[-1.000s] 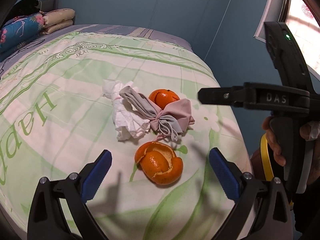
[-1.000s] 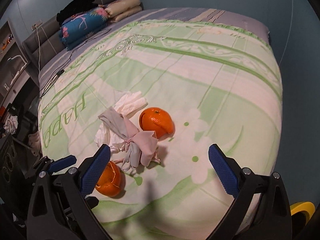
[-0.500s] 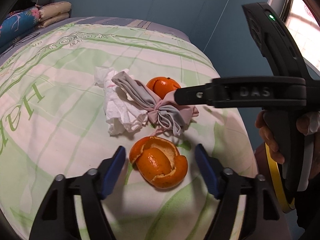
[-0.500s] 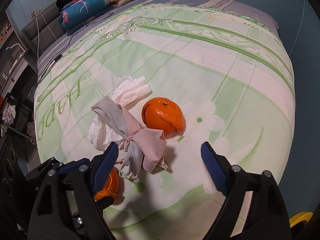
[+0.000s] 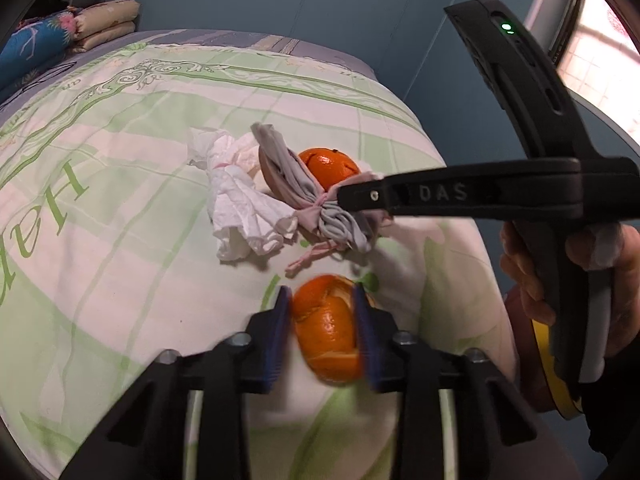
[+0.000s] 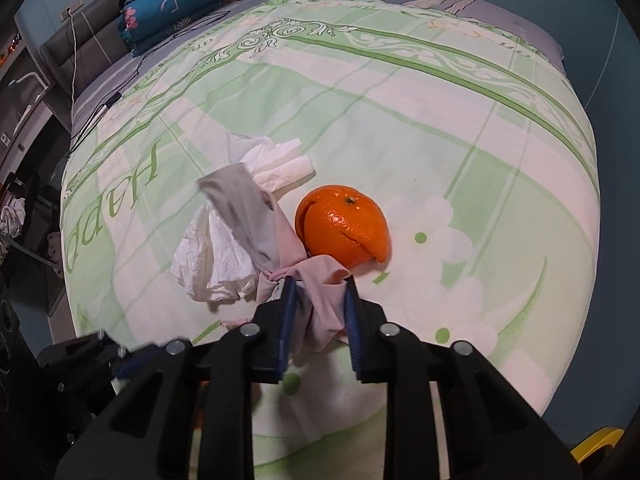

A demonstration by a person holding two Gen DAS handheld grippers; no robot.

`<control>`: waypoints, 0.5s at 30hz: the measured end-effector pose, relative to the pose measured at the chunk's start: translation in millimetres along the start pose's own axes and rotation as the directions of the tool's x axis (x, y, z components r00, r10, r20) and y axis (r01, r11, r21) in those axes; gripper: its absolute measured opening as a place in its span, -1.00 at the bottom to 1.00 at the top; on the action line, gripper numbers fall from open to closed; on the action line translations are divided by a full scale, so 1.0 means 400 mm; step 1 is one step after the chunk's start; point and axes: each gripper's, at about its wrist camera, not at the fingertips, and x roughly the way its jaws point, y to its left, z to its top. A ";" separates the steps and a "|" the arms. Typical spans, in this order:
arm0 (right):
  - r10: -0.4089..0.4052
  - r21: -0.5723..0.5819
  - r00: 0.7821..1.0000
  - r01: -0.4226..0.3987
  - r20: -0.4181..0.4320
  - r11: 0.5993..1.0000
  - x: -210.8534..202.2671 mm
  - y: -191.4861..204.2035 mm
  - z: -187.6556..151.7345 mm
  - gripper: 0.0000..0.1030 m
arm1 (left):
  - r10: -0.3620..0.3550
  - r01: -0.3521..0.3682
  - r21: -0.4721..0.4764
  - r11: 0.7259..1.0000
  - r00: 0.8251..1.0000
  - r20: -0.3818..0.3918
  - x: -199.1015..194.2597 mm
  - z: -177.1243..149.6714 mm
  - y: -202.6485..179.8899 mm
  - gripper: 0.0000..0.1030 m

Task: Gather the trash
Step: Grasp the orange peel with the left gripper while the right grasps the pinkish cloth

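Note:
My left gripper is shut on a torn orange peel at the near edge of the bed. My right gripper is shut on a knotted grey-pink cloth; that cloth shows in the left wrist view with the right gripper's black body over it. Crumpled white tissue lies left of the cloth and also shows in the left wrist view. A second orange peel, dome-shaped, sits just beyond the cloth and shows in the left wrist view.
The green and white bedspread covers the bed. Folded pillows and a blue floral quilt lie at the far end. A yellow object sits below the bed's near right edge. The blue wall is behind the bed.
Both grippers moved forward and closed. The left shut on the near orange peel; the right shut on the knotted cloth.

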 end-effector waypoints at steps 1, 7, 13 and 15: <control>0.003 0.008 1.000 -0.003 0.007 1.000 -0.004 -0.003 0.001 -0.76 | 0.000 0.000 0.001 1.000 1.000 0.002 -0.005 -0.001 0.000 -0.47; -0.017 0.027 0.999 0.016 0.041 0.999 -0.032 -0.016 -0.001 -0.91 | 0.020 -0.020 0.031 0.999 1.000 0.015 -0.031 -0.012 -0.011 -0.52; -0.023 0.027 0.998 0.022 0.060 0.999 -0.061 -0.020 -0.015 -0.93 | 0.023 -0.023 0.025 0.999 1.000 0.018 -0.042 -0.012 -0.015 -0.55; -0.030 0.021 0.997 0.029 0.073 0.999 -0.076 -0.021 -0.020 -0.94 | 0.024 -0.025 0.031 0.999 0.999 0.023 -0.053 -0.012 -0.020 -0.56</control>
